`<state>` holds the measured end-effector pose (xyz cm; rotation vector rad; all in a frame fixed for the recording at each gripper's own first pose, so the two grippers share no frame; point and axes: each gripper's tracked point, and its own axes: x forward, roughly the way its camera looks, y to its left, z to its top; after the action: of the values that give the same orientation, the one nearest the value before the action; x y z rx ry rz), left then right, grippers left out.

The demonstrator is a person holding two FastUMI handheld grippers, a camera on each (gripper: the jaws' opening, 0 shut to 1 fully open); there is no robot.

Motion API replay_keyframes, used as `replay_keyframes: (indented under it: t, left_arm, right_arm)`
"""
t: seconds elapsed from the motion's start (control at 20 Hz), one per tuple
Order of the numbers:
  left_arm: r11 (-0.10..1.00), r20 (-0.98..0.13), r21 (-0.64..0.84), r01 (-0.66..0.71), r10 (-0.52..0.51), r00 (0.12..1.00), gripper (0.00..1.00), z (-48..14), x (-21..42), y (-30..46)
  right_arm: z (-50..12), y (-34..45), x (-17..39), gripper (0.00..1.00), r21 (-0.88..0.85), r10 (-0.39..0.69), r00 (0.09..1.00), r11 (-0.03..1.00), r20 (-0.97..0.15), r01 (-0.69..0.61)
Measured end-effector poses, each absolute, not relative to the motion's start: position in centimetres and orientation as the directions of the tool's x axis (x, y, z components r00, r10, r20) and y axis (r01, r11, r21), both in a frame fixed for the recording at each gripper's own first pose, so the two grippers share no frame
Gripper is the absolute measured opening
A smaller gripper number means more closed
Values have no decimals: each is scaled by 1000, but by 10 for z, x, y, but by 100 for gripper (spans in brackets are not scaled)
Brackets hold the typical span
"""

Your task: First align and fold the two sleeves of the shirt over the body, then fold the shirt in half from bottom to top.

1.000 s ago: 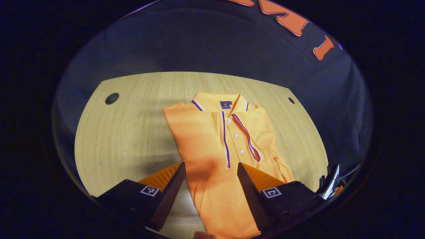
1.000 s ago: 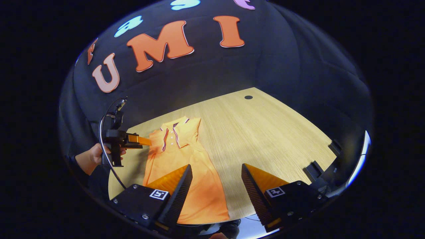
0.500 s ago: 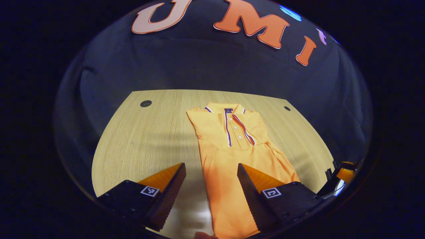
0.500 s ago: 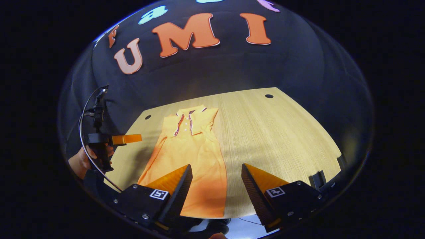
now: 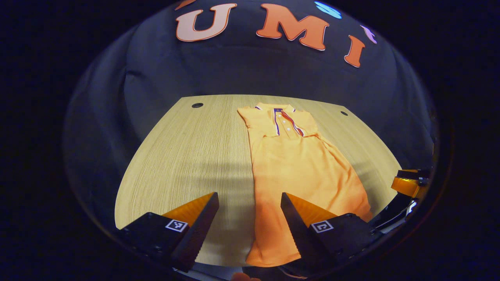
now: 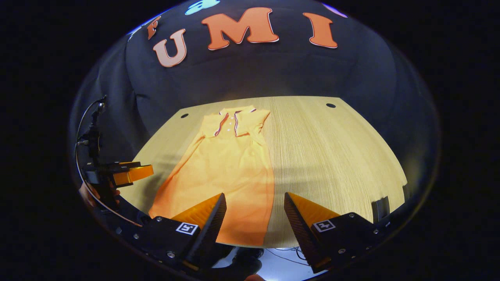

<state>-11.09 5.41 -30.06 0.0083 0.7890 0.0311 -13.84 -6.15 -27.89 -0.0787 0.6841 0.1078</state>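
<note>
The jaws of the left gripper (image 5: pixel 249 212) stood wide apart and held nothing, and the jaws of the right gripper (image 6: pixel 254 212) were just as wide and just as empty. Both had drawn back from the shirt (image 5: pixel 291 164) since a second before: in the left gripper view the collar (image 5: pixel 278 109), then close ahead, now sat far up the worktop (image 5: pixel 195 156), and the shirt's whole length showed down to its hem at the worktop's near edge. The shirt lay flat, collar away from the person, both sleeves folded in over the body (a long narrow strip, widening toward the hem). In the right gripper view the left gripper (image 6: pixel 131 173) hung left of the shirt (image 6: pixel 226 164), off the worktop's (image 6: pixel 336 156) edge, with its cable (image 6: pixel 84 156) looping behind. Two small round holes (image 5: pixel 197 105) flanked the collar near the far edge.
</note>
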Motion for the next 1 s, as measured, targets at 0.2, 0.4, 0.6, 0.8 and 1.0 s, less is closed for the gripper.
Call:
replay_keyframes:
  t: [0.2, 0.4, 0.6, 0.8, 1.0]
  left_arm:
    - [1000, -721, 26, -10, 26, 692, 99, -322, -145, 41]
    - [999, -747, 41, -1, 31, 664, 99, -354, -171, 30]
    - [997, -745, 74, -18, 67, 664, 98, -374, -181, 30]
    - [998, -719, 59, -31, 65, 692, 99, -380, -183, 31]
    - [997, -717, 72, -16, 64, 694, 97, -385, -186, 33]
  right_arm:
    - [-310, -71, -152, 91, -51, 68, 748, 990, -660, -135]
    - [-344, -80, -170, 92, -74, 60, 714, 985, -698, -155]
    - [-366, -80, -180, 92, -86, 67, 685, 979, -725, -186]
    - [-376, -76, -179, 92, -97, 78, 681, 972, -728, -215]
    - [-381, -72, -176, 92, -91, 93, 692, 970, -716, -225]
